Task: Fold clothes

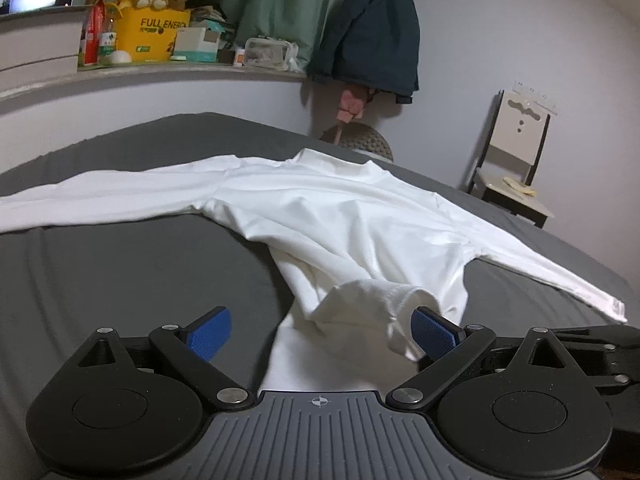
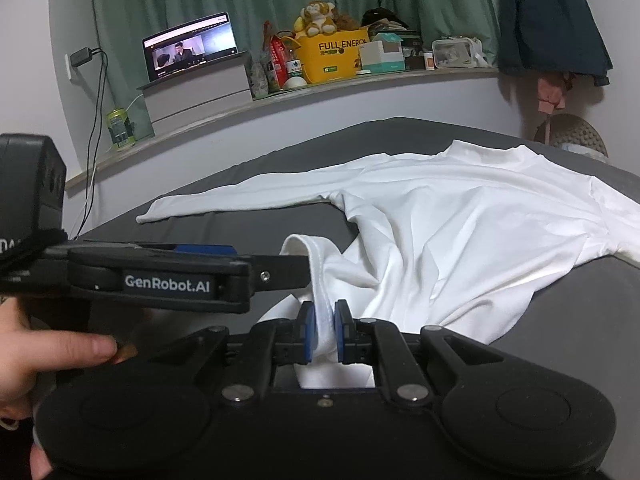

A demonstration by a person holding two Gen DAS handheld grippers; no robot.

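White long-sleeve shirt (image 1: 340,216) lies spread on the dark grey bed (image 1: 120,280), collar toward the far wall, both sleeves out to the sides. Its hem is lifted at the near edge and bunched into a ridge.

Right gripper (image 2: 325,330) is clamped on that hem: blue pads nearly together with a fold of white fabric pinched between them. Left gripper (image 1: 320,330) stands wide apart, pads well separated, with the raised hem bunch lying between them and against the right-hand pad, not squeezed. In the right wrist view the left gripper (image 2: 296,270) comes in from the side at the hem loop, a person's hand (image 2: 48,356) on its handle.

Risks, as judgement: only one corner is secured, so pulling now would likely drag the shirt skewed and wrinkle the body. The pinch looks thin, so the hem could slip out. The left gripper could close on a doubled layer rather than a single edge, giving an uneven fold.

Containers: yellow box (image 2: 336,60) on the ledge (image 2: 280,96) holds a plush toy on top; other contents unclear. Clear plastic box (image 2: 456,54) further along, contents too small to tell. Laptop (image 2: 192,46) and green can (image 2: 120,128) also on the ledge.
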